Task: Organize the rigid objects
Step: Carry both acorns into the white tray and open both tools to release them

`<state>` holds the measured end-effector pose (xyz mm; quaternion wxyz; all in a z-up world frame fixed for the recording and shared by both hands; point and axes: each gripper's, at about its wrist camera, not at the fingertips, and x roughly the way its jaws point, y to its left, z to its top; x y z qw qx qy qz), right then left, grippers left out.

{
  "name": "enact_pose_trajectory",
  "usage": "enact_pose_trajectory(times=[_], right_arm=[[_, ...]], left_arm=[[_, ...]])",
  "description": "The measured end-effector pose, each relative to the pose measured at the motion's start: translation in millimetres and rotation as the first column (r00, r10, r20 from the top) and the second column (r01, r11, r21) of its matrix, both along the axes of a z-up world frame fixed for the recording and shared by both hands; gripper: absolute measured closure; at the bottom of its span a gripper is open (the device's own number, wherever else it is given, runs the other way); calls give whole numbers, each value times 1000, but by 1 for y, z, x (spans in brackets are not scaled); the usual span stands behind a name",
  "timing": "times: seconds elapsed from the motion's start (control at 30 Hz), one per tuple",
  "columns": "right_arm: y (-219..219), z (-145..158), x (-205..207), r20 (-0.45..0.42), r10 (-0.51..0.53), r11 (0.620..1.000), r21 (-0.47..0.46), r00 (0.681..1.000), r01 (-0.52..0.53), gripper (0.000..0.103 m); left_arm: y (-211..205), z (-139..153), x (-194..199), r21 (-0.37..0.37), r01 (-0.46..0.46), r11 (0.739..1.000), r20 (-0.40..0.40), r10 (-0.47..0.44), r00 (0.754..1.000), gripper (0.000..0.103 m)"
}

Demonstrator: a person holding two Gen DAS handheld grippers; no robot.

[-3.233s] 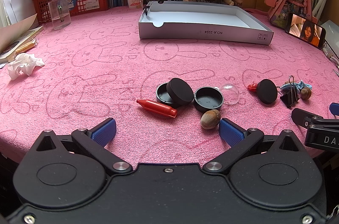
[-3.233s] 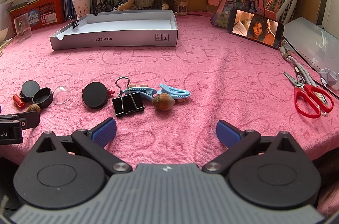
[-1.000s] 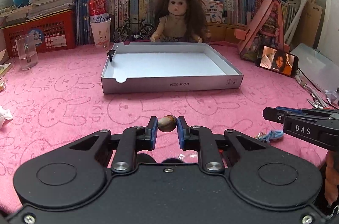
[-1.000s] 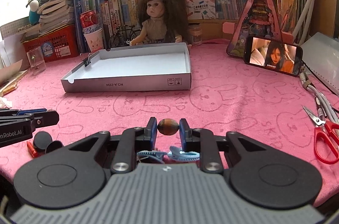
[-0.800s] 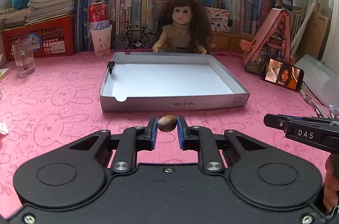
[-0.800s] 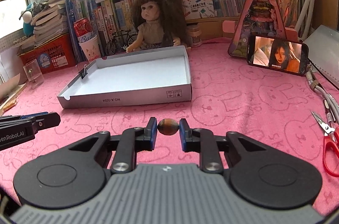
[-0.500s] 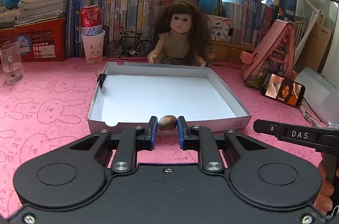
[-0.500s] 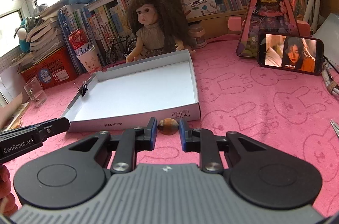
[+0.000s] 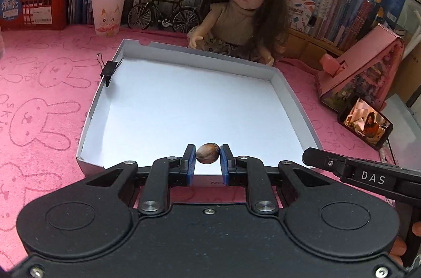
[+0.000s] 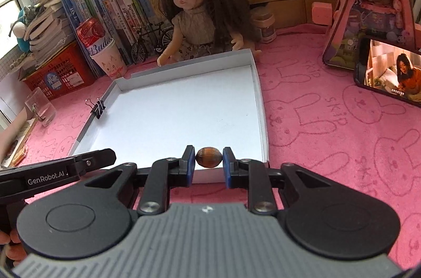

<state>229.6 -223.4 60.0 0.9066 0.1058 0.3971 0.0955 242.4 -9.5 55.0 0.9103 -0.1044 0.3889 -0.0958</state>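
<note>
Over the near edge of a shallow white box (image 9: 184, 104), both grippers hold their loads side by side. Clamped between the blue pads of the left gripper (image 9: 208, 159) is a mottled brown nut (image 9: 208, 153), lying crosswise with an end against each pad, raised above the box floor just inside the near wall. The right gripper (image 10: 209, 159) is closed the same way on a darker brown nut (image 10: 209, 157), which hangs over the box's near right corner, close to the right wall. Each gripper shows at the edge of the other's view: the right one juts in from the right of the left wrist view, the left one from the left of the right wrist view. The box sits on a counter (image 10: 329, 125) covered in pink cloth with a rabbit print. A black binder clip (image 9: 109, 68) is fastened on the box's left wall near the far corner. A doll (image 9: 242, 14) sits just behind the far wall, and a phone (image 10: 392, 72) with a lit screen leans well off to the right.
</note>
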Motion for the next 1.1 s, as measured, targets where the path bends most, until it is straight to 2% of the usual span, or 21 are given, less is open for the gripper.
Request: enact_pose_trajectory(times=[0.3,1.0,1.1], right_arm=[[14,-17,30,-55,34,998,-60,998,-37,77],[17,-30,37,-83,30,996,-79,996,-37,76],[16,-31,36,-75,36,997,-68,997,-41,71]], left_arm=[[-10,-18,30,32,9,999,-51,-8,999,85],[-17,-35,36,66,14,998,-52,-11,999,85],[-17,-34,34,62,13,998,-51,-9,999,84]])
